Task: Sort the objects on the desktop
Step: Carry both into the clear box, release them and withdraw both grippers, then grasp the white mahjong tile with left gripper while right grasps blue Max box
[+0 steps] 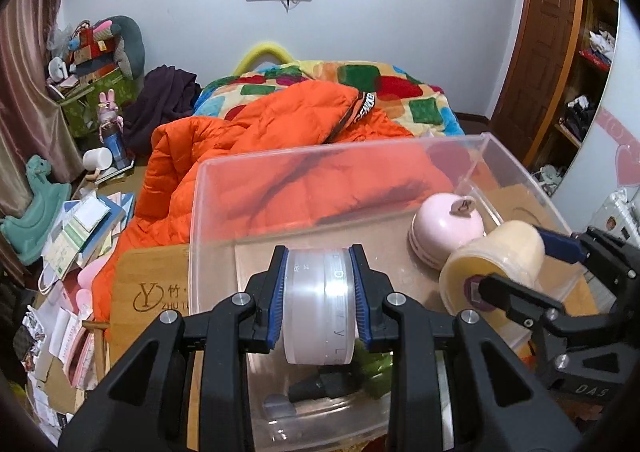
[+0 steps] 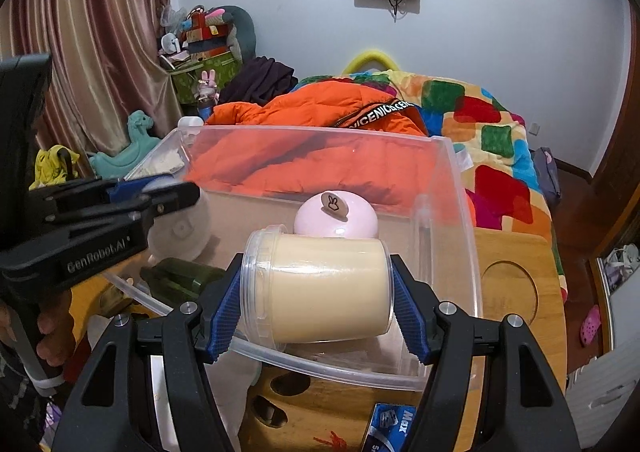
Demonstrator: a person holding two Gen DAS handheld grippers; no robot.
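My left gripper [image 1: 320, 304] is shut on a translucent white round jar [image 1: 320, 312], held over the clear plastic bin [image 1: 360, 159]. My right gripper [image 2: 316, 312] is shut on a cream-filled clear jar [image 2: 320, 288] lying sideways, just above the bin's [image 2: 452, 211] near rim. The cream jar [image 1: 496, 264] and right gripper [image 1: 532, 272] show at the right of the left wrist view. A pink dome-shaped object [image 1: 444, 228] with a small bunny tag [image 2: 335, 205] rests inside the bin. A dark green bottle [image 2: 180, 278] lies on the bin floor. The left gripper [image 2: 156, 195] and white jar [image 2: 180, 228] appear at left in the right wrist view.
The bin stands on a bamboo tray table [image 2: 516, 292] with a round cutout. Behind it lies an orange puffer jacket [image 1: 280, 123] on a multicoloured blanket [image 2: 492, 119]. A blue box [image 2: 392, 428] sits at the table's near edge. Books and papers [image 1: 80, 228] pile up at the left.
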